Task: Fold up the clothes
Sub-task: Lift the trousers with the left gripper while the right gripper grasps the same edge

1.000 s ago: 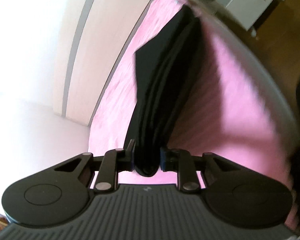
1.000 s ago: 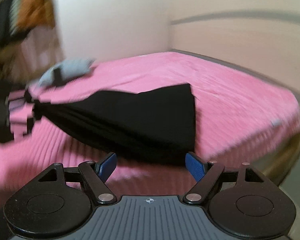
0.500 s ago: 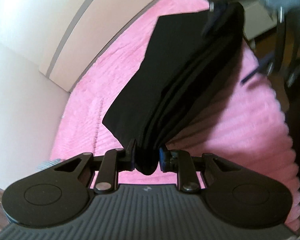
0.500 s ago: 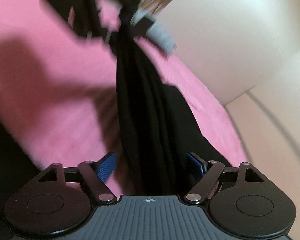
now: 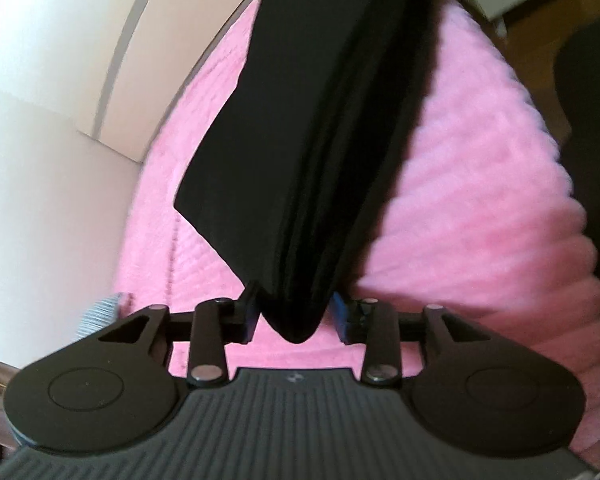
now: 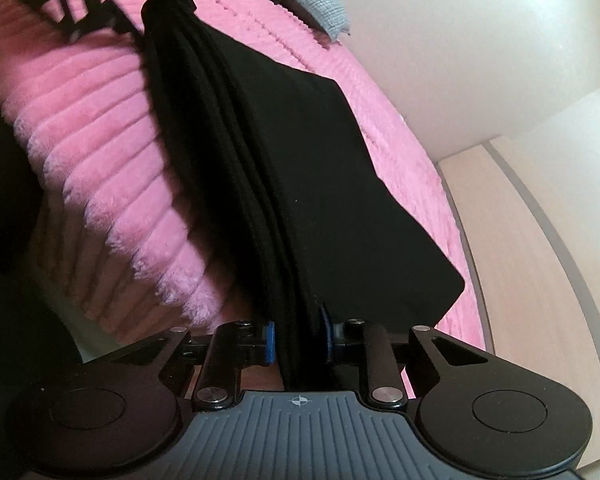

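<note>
The left gripper (image 5: 296,318) has its jaws pinched narrow on one bunched end of the black, folded cloth garment (image 5: 308,152). The right gripper (image 6: 298,344) now has its jaws closed on the opposite end, the blue pads pressed against the layered edge. A second ago those right jaws stood wide and held nothing, short of the fabric; half a second ago they had the cloth between them but were not yet closed. So the change is plain: the garment has gone from a one-sided hold to a grip at both ends.

Between the two grippers the garment stretches as a long, several-layered band, one broad flat panel hanging off to the side. It hangs just above the pink ribbed plush bedspread (image 5: 480,184); I cannot tell whether its lower panel touches it. From the right wrist view the left gripper shows at the far end, near a small grey fabric piece (image 6: 324,4) lying on the bedspread by the pale wall (image 6: 440,40).

In my judgement the fold is well along, and the two-ended hold readies the garment for another fold or for laying down.
</note>
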